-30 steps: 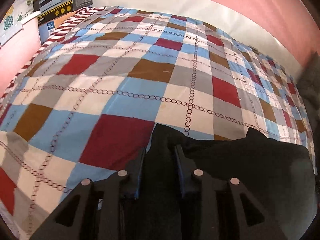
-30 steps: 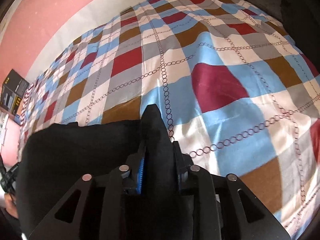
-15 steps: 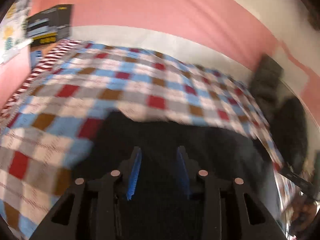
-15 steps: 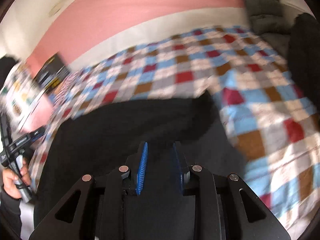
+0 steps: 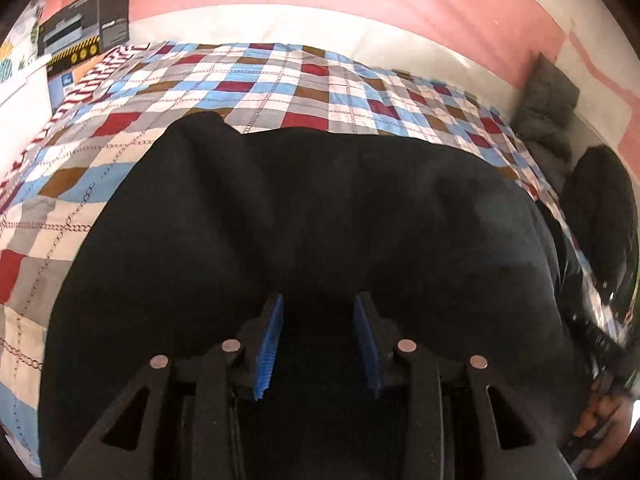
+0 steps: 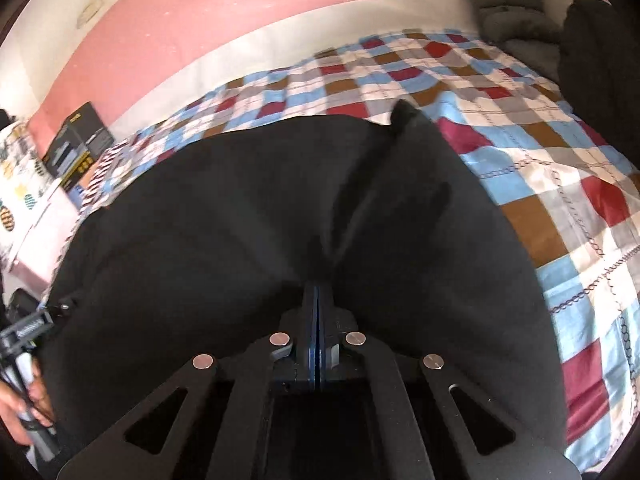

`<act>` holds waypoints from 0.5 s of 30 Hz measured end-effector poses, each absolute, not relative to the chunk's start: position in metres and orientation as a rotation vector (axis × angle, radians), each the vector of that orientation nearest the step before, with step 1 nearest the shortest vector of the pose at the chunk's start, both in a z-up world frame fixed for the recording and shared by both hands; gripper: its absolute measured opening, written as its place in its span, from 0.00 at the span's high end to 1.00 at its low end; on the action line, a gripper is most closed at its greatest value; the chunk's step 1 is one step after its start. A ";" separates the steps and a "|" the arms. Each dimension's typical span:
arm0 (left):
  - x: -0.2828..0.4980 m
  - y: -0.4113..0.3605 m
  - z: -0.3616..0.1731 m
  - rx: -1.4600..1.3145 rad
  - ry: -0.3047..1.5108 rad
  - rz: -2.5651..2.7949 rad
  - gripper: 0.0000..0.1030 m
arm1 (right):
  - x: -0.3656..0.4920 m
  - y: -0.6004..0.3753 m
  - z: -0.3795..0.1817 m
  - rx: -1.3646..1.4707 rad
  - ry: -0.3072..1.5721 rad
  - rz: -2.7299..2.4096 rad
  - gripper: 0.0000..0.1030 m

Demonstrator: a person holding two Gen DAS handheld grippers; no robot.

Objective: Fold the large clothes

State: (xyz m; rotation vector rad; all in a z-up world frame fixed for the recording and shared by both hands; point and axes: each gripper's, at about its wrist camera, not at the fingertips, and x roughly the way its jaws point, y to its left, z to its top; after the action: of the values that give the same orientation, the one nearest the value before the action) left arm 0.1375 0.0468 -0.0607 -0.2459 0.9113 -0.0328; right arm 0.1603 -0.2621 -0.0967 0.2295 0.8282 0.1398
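Note:
A large black garment (image 5: 320, 200) lies spread on a checked bedspread (image 5: 280, 80), filling the lower half of both views. My left gripper (image 5: 318, 300) hovers over its near part, open, its blue pads (image 5: 270, 344) apart with nothing between them. My right gripper (image 6: 317, 288) is shut, pads pressed flat together, its tip at the garment (image 6: 220, 220) where several creases meet. Whether any cloth is caught in the tip I cannot tell. A pointed corner of the garment (image 6: 404, 114) sticks up at the far edge.
A black box (image 5: 84, 20) stands at the bed's far left corner. Grey padded cushions (image 5: 548, 112) and a dark bundle (image 5: 600, 208) sit at the bed's right end. A person's hand (image 6: 24, 396) holds the other gripper at the left edge of the right wrist view.
Both grippers let go of the garment's edge and drew back toward the near side, leaving the garment laid out farther across the bed. The right gripper's jaws have since shut.

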 end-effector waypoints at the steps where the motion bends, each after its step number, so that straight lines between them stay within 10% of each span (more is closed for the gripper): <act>1: 0.138 0.048 -0.063 -0.255 0.908 -0.034 0.62 | 0.161 -0.266 -0.099 0.245 0.825 0.134 1.00; 15: 0.141 0.054 -0.048 -0.187 0.906 -0.030 0.62 | 0.163 -0.282 -0.069 0.263 0.816 0.088 1.00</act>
State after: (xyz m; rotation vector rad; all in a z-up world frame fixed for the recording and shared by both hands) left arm 0.1414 0.0537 -0.0482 -0.1869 0.9064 -0.0302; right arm 0.1630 -0.2820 -0.0695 0.2632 0.8155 0.0885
